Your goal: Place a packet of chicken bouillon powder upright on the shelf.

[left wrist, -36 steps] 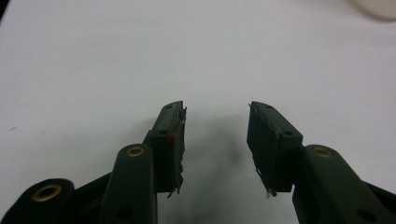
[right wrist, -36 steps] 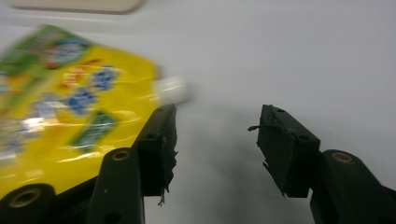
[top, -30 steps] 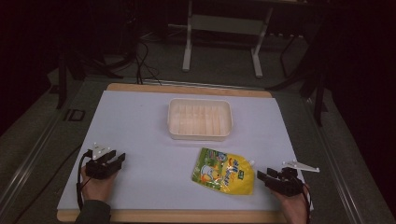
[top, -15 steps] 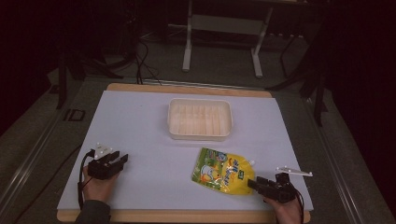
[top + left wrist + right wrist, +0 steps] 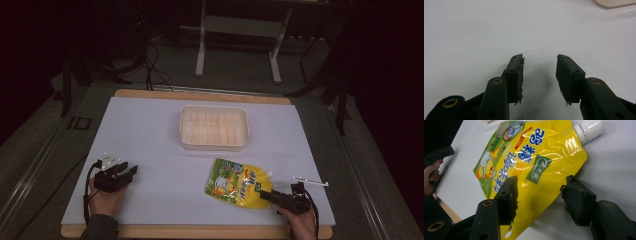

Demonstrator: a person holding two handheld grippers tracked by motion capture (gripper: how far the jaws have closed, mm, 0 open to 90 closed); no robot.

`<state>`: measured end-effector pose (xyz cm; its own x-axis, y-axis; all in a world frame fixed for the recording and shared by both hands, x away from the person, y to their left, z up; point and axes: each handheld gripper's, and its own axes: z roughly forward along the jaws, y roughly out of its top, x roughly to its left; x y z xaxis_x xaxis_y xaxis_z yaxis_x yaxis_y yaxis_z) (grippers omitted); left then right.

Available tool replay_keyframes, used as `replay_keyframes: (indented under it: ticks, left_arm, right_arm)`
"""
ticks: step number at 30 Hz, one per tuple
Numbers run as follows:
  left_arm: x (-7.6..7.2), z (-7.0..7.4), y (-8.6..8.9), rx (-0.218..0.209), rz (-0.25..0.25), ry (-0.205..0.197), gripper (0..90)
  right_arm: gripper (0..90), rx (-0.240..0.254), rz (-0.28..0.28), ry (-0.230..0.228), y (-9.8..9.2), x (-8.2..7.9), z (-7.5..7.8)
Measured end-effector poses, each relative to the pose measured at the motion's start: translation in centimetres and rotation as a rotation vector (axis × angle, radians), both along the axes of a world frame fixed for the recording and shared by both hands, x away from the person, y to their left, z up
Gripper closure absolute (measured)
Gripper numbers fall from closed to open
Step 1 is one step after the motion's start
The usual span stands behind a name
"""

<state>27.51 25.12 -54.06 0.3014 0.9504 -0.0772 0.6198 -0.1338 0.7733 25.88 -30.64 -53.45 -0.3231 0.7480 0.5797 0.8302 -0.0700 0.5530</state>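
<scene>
A yellow and green spouted pouch [image 5: 238, 183] with a white cap [image 5: 590, 129] lies flat on the white table cover, near the front right. My right gripper [image 5: 265, 195] is open at the pouch's near right edge, its jaws standing over the yellow edge of the pouch [image 5: 531, 172] in the right gripper view. At the front left my left gripper [image 5: 125, 172] rests on the cover, open, with bare white surface between its jaws [image 5: 539, 71]. A pale rectangular plastic tray [image 5: 214, 127] stands empty at the middle of the table.
The white cover [image 5: 150, 125] lies on a wooden tabletop whose edge [image 5: 200, 233] runs along the front. Metal stand legs [image 5: 237, 45] and cables are on the dark floor beyond the table. The other hand [image 5: 431, 173] appears far off in the right gripper view.
My right gripper has moved left and slightly toward the front edge, up to the pouch's near right edge. The left gripper and the pouch have stayed in place.
</scene>
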Motion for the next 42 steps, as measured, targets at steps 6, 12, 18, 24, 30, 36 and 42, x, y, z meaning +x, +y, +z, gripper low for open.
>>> replay_keyframes:
  ticks: [6,12,18,24,30,36,42]
  left_arm:
    - [0.0,0.0,0.0,0.005,-0.003,-0.001,56.4]
    - [0.0,0.0,0.0,0.003,-0.004,0.000,56.5]
    - [0.0,0.0,-0.1,0.009,-0.003,-0.001,56.5]
    - [0.0,0.0,-0.2,0.011,-0.002,0.001,56.4]
    - [0.0,0.0,-0.1,0.010,-0.004,-0.002,56.3]
    - [0.0,0.0,-0.1,0.011,-0.002,0.000,56.2]
    - [0.0,0.0,-0.1,0.011,-0.001,-0.001,56.1]
  right_arm:
    - [48.4,0.026,0.005,0.006,0.5,0.4,-0.2]
    - [50.2,0.068,0.019,0.038,0.9,0.4,-0.4]
    - [52.4,0.068,0.021,0.043,1.9,0.9,-0.4]
    - [64.7,0.085,0.048,0.042,3.6,2.1,0.0]
    - [79.6,0.112,0.048,-0.006,4.0,2.9,1.5]
    - [84.1,0.117,0.072,-0.042,4.5,3.2,2.8]
    - [84.4,0.118,0.108,-0.060,5.1,3.7,4.1]
